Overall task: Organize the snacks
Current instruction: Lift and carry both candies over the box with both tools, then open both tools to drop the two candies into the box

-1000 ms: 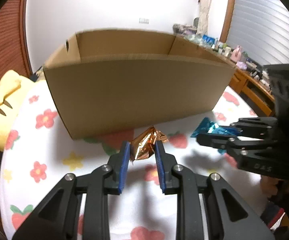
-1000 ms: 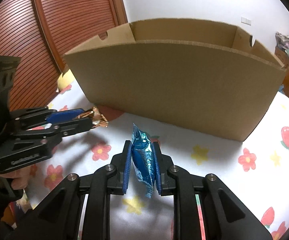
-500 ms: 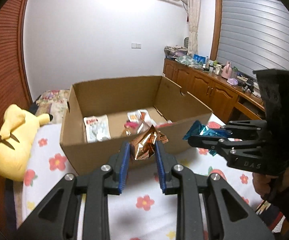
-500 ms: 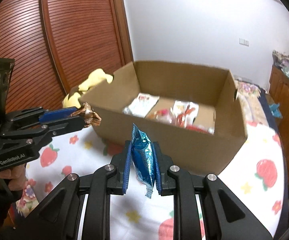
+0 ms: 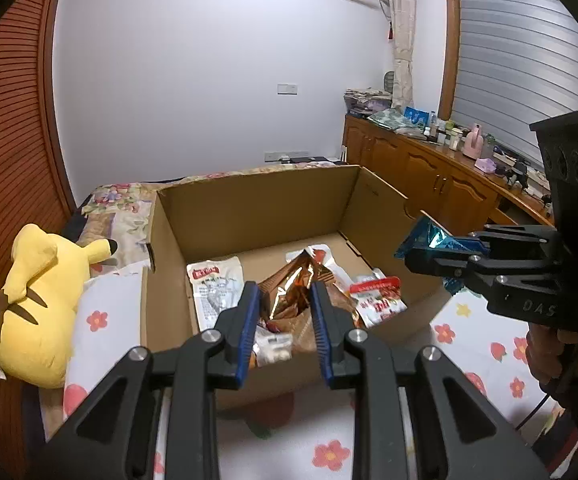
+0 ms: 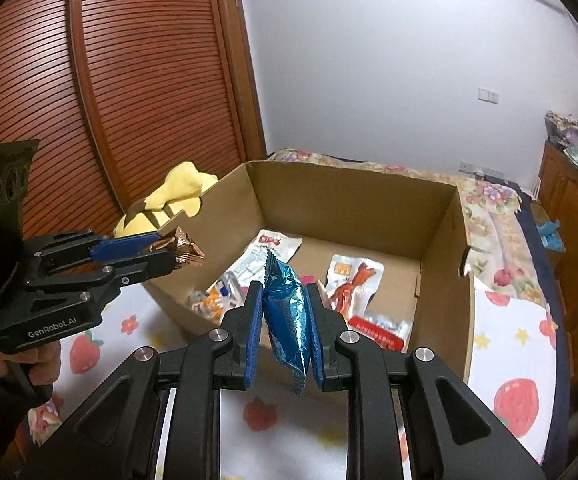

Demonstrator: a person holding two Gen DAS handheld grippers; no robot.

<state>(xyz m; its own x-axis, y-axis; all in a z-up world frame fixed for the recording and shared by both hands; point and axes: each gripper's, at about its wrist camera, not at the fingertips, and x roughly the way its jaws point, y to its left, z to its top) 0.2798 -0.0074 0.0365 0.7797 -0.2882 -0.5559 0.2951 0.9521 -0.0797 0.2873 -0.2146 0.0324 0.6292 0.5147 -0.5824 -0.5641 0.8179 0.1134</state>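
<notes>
My left gripper (image 5: pixel 283 296) is shut on a crinkled copper-gold snack packet (image 5: pixel 291 292), held above the near wall of the open cardboard box (image 5: pixel 249 200). My right gripper (image 6: pixel 285 304) is shut on a shiny blue snack packet (image 6: pixel 289 312), also raised over the box's near wall. Each gripper shows in the other's view: the right gripper (image 5: pixel 413 254) with the blue packet (image 5: pixel 425 236) at the right, the left gripper (image 6: pixel 177 252) with the copper packet (image 6: pixel 185 250) at the left. Several white and red snack packets (image 5: pixel 215 284) lie on the box floor.
The box (image 6: pixel 445 264) sits on a bed with a flower-and-strawberry sheet (image 5: pixel 501 356). A yellow plush toy (image 5: pixel 37 304) lies left of the box. A wooden slatted wardrobe (image 6: pixel 129 92) stands at the left, and a cluttered wooden cabinet (image 5: pixel 429 168) at the right.
Both grippers have risen with their packets. The view went from facing the box's outer wall to looking down into the box, where the packets inside now show.
</notes>
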